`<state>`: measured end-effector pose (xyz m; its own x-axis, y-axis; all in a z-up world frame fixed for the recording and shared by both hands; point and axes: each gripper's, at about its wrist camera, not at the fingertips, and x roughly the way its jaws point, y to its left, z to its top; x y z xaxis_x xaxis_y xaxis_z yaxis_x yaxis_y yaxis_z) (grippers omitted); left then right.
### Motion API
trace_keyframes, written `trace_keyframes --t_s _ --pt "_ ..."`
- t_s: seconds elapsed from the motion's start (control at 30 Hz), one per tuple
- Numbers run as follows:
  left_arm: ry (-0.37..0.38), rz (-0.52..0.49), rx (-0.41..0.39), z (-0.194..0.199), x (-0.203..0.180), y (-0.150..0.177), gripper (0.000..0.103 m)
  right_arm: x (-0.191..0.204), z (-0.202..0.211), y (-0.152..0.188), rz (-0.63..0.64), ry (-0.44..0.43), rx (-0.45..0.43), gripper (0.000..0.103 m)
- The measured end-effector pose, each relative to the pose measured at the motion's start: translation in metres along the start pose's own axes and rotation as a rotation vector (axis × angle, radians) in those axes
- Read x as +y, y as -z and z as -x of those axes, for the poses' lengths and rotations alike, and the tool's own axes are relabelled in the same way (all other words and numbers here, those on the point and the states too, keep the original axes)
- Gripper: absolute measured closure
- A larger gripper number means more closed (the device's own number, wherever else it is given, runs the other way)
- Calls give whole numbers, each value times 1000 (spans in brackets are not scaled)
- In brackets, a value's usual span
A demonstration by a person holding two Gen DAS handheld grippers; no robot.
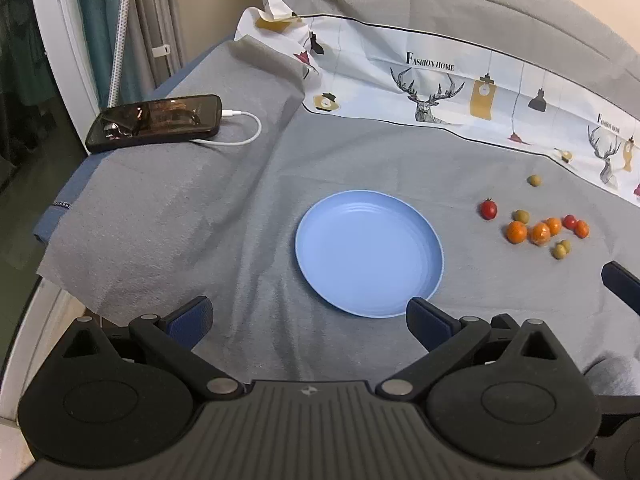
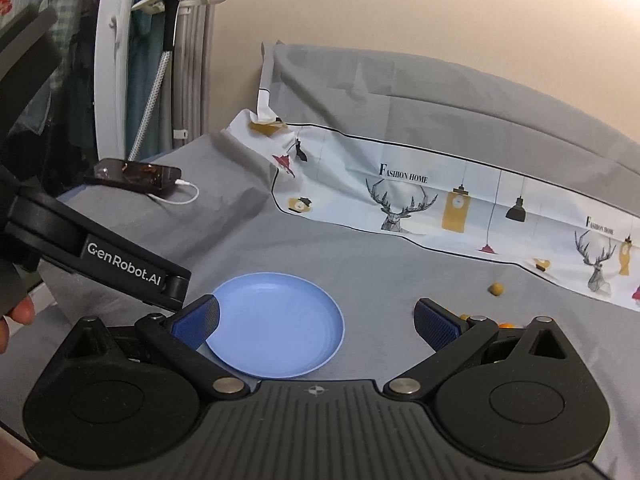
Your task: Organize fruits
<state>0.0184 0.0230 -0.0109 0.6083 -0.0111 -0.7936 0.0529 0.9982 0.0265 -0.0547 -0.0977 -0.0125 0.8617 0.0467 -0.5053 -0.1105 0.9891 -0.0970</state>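
With the jaws of both the left gripper (image 1: 308,318) and right gripper (image 2: 316,320) spread and empty, the small fruits (image 1: 538,228) scattered right of the empty blue plate (image 1: 368,256) could be nudged and rolled across the wrinkled grey cloth (image 1: 180,216).

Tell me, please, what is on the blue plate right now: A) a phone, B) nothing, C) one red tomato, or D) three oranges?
B: the blue plate is bare, while the small fruits lie on the grey cloth to its right, and the phone rests far off to its left.
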Motion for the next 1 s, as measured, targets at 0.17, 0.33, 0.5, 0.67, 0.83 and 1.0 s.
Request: trace_keyframes --t_s 0.17,0.33,0.5,0.67,0.83,1.0 --pt "-11 19 27 -5 4 0 0 -3 -7 0 -35 -15 49 0" --pt "-33 9 22 -5 2 2 0 -10 -9 3 -87 -23 71 0" --pt "-40 -6 17 -2 -4 2 0 -14 -9 4 -108 -37 73 0" --pt "-49 -12 13 2 -8 2 0 -17 -8 3 -109 -58 67 0" --pt "-61 -27 9 6 -16 1 0 -25 -4 4 -128 -51 52 0" --pt "-75 -60 8 8 -30 1 0 -37 0 9 -160 -53 30 0"
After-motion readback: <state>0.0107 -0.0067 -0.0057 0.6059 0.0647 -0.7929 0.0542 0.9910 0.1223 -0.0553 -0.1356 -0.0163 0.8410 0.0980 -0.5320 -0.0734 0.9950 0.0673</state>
